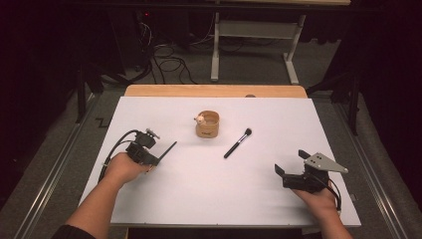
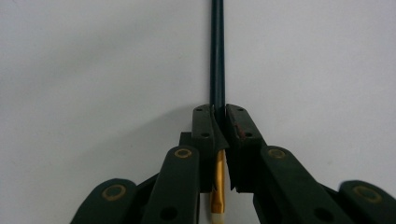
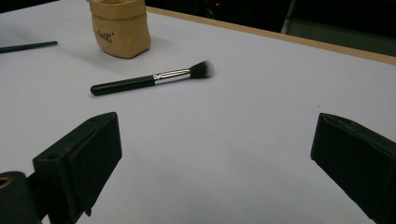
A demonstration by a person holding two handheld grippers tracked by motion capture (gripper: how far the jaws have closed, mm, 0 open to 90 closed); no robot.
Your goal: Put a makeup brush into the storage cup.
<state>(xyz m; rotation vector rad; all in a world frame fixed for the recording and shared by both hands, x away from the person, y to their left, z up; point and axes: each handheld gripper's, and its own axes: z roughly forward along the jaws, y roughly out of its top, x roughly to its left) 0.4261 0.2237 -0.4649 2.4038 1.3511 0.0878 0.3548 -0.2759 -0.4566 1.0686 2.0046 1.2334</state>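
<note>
From the high view I have my left gripper [image 1: 158, 158] low over the white table [image 1: 209, 194] at its left side, jaws pressed together on a slim dark brush [image 1: 169, 149] whose handle sticks out past the tips toward the middle of the table, slanting up and away from my hand. In the left gripper view I see that same grip close up: the two black pads are clamped on the thin handle [image 2: 217, 51], which runs straight ahead over the white surface, while a gold ferrule and a pale tip of bristles show below, behind the pads. My right gripper [image 1: 288, 171] sits at the right side of the table near my edge, its jaws standing wide apart with nothing between them; in the right gripper view the two black jaws frame bare white tabletop. Ahead of them lies a black-handled makeup brush [image 3: 152, 79] with a silver ferrule and a fluffy dark-and-white head, flat on the table. Just beyond it, to its left in that view, stands a small tan paper pouch [image 3: 120, 27]. In the high view the pouch [image 1: 207, 124] sits upright near the table's centre, with something pale poking out of its top at the left rim, and the makeup brush [image 1: 238, 143] lies just to its right, well apart from both my grippers.
</note>
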